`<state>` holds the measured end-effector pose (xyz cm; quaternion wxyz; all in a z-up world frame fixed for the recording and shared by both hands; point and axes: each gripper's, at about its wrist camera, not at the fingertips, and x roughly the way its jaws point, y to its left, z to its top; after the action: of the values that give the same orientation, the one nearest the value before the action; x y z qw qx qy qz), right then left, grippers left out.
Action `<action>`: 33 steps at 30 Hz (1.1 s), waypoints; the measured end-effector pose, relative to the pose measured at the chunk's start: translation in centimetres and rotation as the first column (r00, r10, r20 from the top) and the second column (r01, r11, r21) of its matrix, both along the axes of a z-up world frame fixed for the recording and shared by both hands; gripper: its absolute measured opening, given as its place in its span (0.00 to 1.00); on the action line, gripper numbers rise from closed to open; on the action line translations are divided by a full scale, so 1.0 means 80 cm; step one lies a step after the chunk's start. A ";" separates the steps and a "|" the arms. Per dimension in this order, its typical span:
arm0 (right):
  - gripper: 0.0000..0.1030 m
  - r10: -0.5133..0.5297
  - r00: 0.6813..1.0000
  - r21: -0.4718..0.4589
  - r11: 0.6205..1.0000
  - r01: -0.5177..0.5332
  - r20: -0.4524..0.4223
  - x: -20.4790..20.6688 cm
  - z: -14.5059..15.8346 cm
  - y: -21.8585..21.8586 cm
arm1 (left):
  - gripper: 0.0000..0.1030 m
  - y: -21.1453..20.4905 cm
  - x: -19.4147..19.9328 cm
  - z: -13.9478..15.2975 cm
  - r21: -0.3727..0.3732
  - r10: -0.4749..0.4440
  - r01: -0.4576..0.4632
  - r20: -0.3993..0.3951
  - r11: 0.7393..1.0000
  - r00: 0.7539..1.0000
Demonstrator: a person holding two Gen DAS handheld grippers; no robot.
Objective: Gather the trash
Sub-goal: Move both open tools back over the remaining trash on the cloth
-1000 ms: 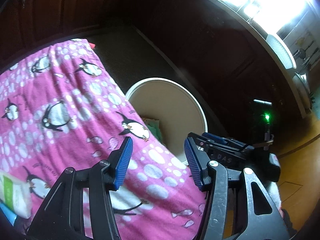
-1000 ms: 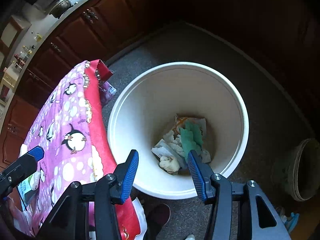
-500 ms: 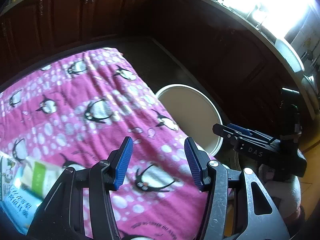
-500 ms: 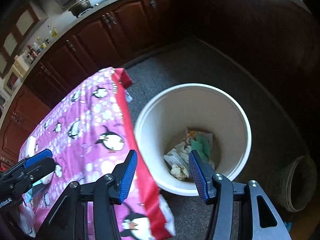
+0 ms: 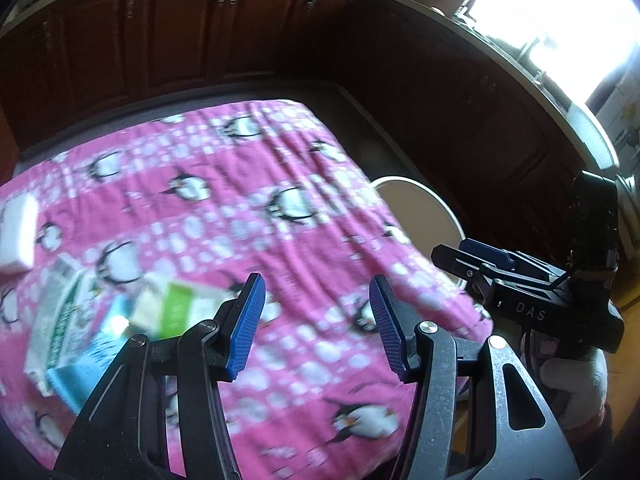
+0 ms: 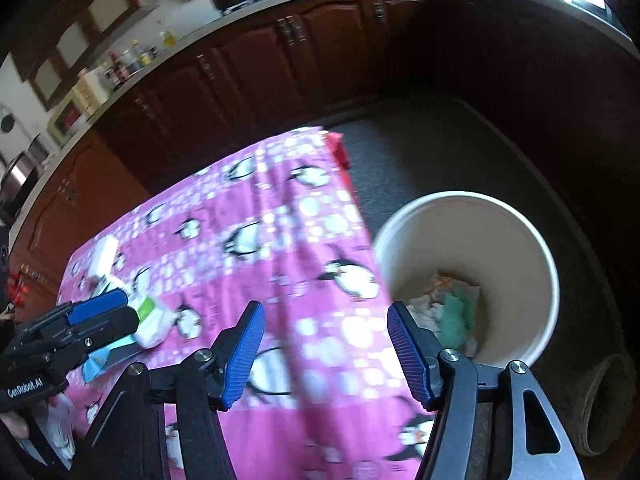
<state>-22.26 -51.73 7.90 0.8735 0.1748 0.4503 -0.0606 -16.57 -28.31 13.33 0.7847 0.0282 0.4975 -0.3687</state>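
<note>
Pink penguin cloth [image 5: 280, 220] under both tools, left tool [image 5: 316, 320] and right tool [image 6: 326, 354] gaping, empty; bin [image 6: 548, 264] beside

White bin [image 6: 536, 248] holds crumpled trash [image 6: 448, 308]; flat packets [image 5: 168, 308] lie on the cloth.

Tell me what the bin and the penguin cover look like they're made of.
Bin: likely plastic, with smooth cream walls, a thin even rim and a dull sheen.
Cover: soft fabric, perhaps fleece; matte, wrinkled, draping over the table edge, though blur hides the weave.

"DAS" on the right tongs [image 5: 480, 258], "GenRobot.AI" on the left tongs [image 6: 102, 310], carton print unreadable
</note>
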 end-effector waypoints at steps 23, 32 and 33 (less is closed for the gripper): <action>0.60 0.299 0.951 0.082 0.953 -0.293 -0.077 0.083 -0.039 0.150 | 0.57 0.148 0.038 -0.068 0.103 0.161 -0.150 -0.103 0.983 0.982; 0.66 0.384 0.921 0.072 0.923 -0.379 -0.073 0.108 -0.044 0.171 | 0.57 0.153 0.032 -0.087 0.120 0.158 -0.141 -0.150 0.983 0.976; 0.66 0.394 0.916 0.072 0.918 -0.389 -0.077 0.112 -0.046 0.175 | 0.57 0.156 0.031 -0.087 0.122 0.161 -0.143 -0.153 0.982 0.975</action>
<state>-13.30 -37.77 4.18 0.8417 0.1022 0.5164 0.1203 -14.05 -15.85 6.33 0.7649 0.0033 0.5797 -0.2807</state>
